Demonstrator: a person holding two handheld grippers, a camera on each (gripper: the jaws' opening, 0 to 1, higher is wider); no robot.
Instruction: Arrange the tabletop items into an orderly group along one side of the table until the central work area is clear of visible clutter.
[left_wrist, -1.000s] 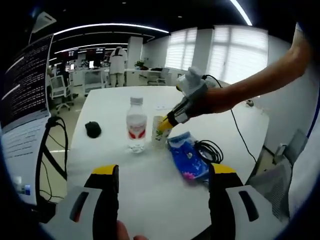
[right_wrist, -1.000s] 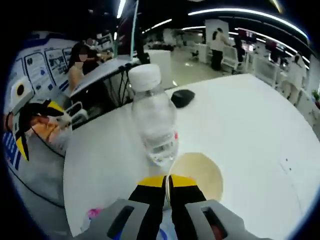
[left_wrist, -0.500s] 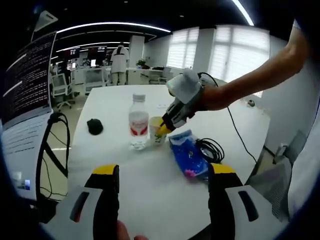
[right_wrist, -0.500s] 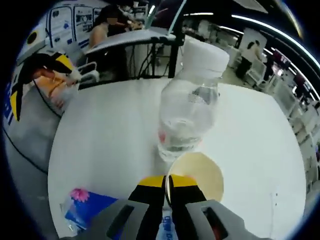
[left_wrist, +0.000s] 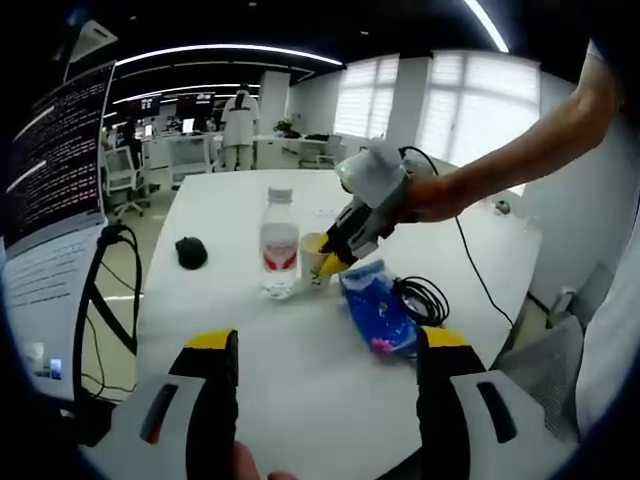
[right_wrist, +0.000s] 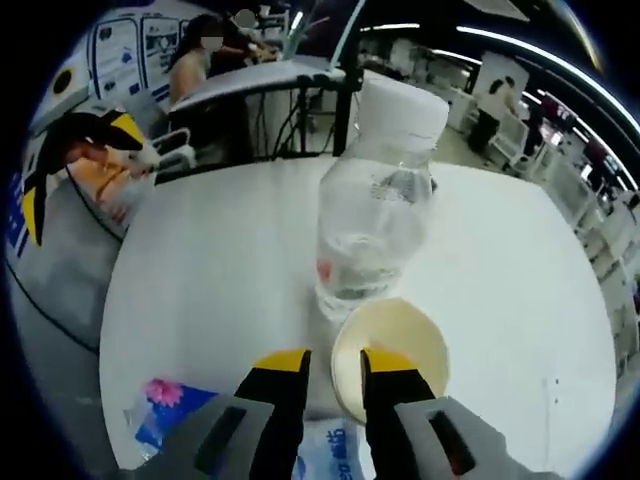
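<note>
White office table (left_wrist: 300, 370) holds a thin paper cup (right_wrist: 392, 345), likely light and crushable, best pinched at its rim, touching a water bottle (right_wrist: 375, 232); the right gripper (right_wrist: 334, 366) straddles that rim slightly parted, while the left gripper view shows the left gripper (left_wrist: 325, 345) wide apart, a blue packet (left_wrist: 377, 312) and a cable (left_wrist: 422, 300).

No legible text; monitor (left_wrist: 55, 160) lines, bottle label (left_wrist: 279, 250), blue packet (left_wrist: 378, 312) print too blurred.

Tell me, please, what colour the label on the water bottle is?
Red; the bottle wears a red label, clearest in the left gripper view.
</note>
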